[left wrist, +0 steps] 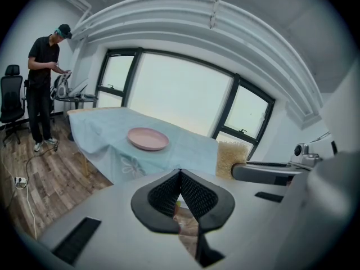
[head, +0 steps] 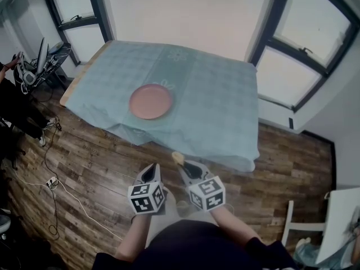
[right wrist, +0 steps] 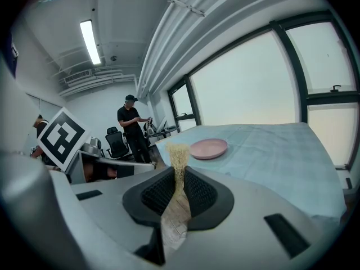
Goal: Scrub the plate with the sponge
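A pink plate lies empty on the table's light blue cloth, near its front edge. Both grippers hang over the wooden floor, short of the table. My right gripper is shut on a thin tan fibrous sponge. In the right gripper view the sponge sticks up from between the jaws, and the plate lies well beyond it. My left gripper is shut with nothing in it, and it points toward the plate. The sponge shows at its right.
A person stands by a desk and office chairs to the left of the table. Cables trail over the wooden floor at the left. Windows line the wall behind the table. A white chair stands at the lower right.
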`<state>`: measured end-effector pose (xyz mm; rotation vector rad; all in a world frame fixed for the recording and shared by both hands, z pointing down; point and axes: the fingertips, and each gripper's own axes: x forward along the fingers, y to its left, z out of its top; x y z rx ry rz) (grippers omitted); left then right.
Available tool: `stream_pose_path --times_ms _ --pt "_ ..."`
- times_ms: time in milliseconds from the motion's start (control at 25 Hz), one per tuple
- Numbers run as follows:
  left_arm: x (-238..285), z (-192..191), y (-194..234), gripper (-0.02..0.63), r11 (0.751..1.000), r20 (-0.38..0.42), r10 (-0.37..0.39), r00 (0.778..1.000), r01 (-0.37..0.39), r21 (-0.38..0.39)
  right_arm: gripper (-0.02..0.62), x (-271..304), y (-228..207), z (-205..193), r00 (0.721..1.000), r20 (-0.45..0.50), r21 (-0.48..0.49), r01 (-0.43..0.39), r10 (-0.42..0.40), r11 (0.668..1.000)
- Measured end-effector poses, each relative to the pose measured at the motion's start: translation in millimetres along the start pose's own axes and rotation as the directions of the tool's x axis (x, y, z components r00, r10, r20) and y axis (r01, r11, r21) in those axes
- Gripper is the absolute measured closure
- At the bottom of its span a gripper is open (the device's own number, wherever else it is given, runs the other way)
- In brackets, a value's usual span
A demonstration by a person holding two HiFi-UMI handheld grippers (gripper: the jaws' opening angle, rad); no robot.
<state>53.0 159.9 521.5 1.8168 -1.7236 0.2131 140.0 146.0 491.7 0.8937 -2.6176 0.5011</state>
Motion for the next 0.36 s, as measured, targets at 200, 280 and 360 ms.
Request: stream_pose_path --times_ms 200,280,360 --pt "-4.1 -2.1 1.4 0.595 1.000 0.000 0.001 1.000 -0.001 -0.007 0.543 -1.8 2.4 -2.3 1.000 0.006 0.000 -0.002 0.002 1.000" --pt "-4.3 -1.9 2.9 0.595 1.000 -0.002 0.003 1.000 -0.003 -0.008 0.543 -1.4 2.2 -2.2 1.000 0.005 -0.003 -0.003 0.003 1.000" --pt "-4.7 -1.7 4.8 0.595 1.000 -0.002 0.008 1.000 -0.008 -0.005 0.543 -1.0 1.9 -2.5 1.000 0.003 -0.006 -0.004 0.004 1.000"
